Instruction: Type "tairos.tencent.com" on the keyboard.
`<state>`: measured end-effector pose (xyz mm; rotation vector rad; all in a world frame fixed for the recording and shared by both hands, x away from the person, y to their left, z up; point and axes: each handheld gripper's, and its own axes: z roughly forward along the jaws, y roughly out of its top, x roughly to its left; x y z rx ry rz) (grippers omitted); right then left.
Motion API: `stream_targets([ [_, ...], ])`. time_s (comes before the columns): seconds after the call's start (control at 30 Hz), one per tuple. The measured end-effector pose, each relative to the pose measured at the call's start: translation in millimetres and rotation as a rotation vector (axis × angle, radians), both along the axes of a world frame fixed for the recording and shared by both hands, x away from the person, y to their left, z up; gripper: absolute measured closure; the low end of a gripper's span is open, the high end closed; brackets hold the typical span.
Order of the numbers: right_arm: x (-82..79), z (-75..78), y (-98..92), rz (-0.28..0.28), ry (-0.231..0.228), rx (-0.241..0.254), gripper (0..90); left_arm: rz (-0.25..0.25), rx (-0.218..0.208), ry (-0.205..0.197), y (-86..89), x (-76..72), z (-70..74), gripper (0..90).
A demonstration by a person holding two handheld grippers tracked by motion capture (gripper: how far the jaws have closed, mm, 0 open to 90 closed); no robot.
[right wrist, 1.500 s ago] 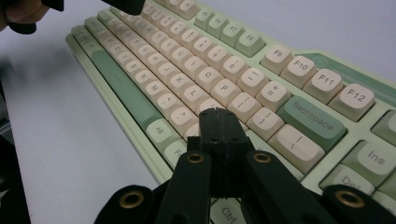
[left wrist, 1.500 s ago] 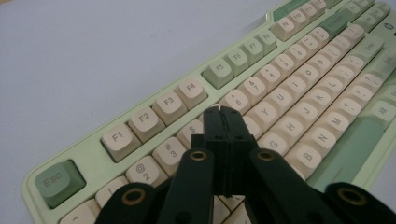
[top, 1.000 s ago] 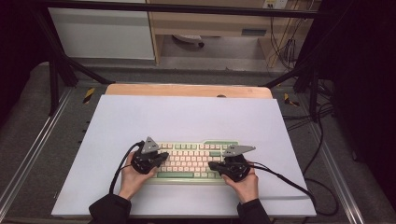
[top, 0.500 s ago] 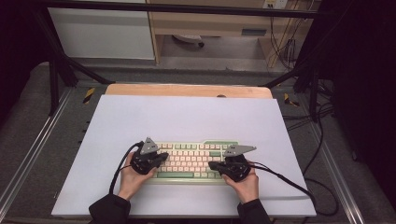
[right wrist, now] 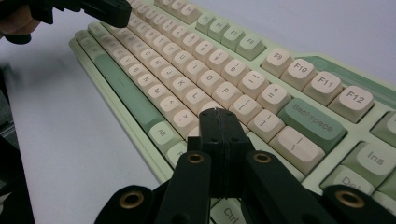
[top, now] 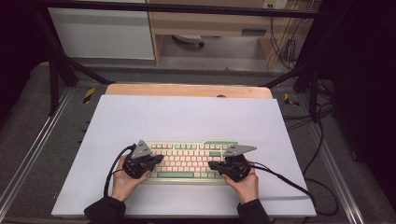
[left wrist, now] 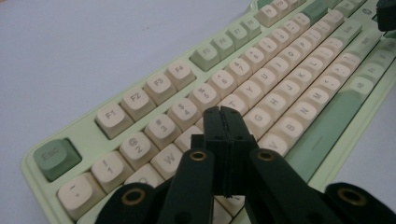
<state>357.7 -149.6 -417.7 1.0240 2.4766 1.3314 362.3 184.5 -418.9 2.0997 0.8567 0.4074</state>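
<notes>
- I am holding my left gripper (top: 156, 159) over the left end of the keyboard (top: 189, 161), with its jaws pressed fully together and nothing between them; in the left gripper view the closed tip (left wrist: 221, 116) is sitting just above the letter rows near the R and T keys.
- I am holding my right gripper (top: 212, 165) over the right end of the same keyboard, jaws likewise closed tight and empty; in the right gripper view its tip (right wrist: 216, 116) is hovering near the keys just left of Backspace (right wrist: 312, 122).
- The keyboard is lying flat on the near middle of the white surface (top: 187, 116), long side facing me.
- Risk: a closed tip is about as wide as one keycap, so I am judging that a slightly off-centre press could catch two neighbouring keys at once.
- Risk: a slanted push could slide the keyboard across the smooth surface, since nothing is bracing it.
- Risk: the trailing cable (top: 285, 179) on the right could drag and pull my aim.
- Surroundings: the wooden board (top: 187, 90) at the far edge lies well apart; nothing is blocking either tip.
</notes>
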Motion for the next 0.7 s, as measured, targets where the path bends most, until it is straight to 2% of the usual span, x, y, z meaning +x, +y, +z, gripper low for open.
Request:
stream_targets([
  [0.4,1.5,1.1,1.8,-0.006,0.003,0.015,90.0,0.028,-0.016,-0.005,19.7,-8.7,0.3,89.8],
  [0.7,3.7,3.8,14.2,0.005,-0.002,0.006,90.0,0.041,-0.02,-0.002,28.7,-13.1,-1.4,89.8],
])
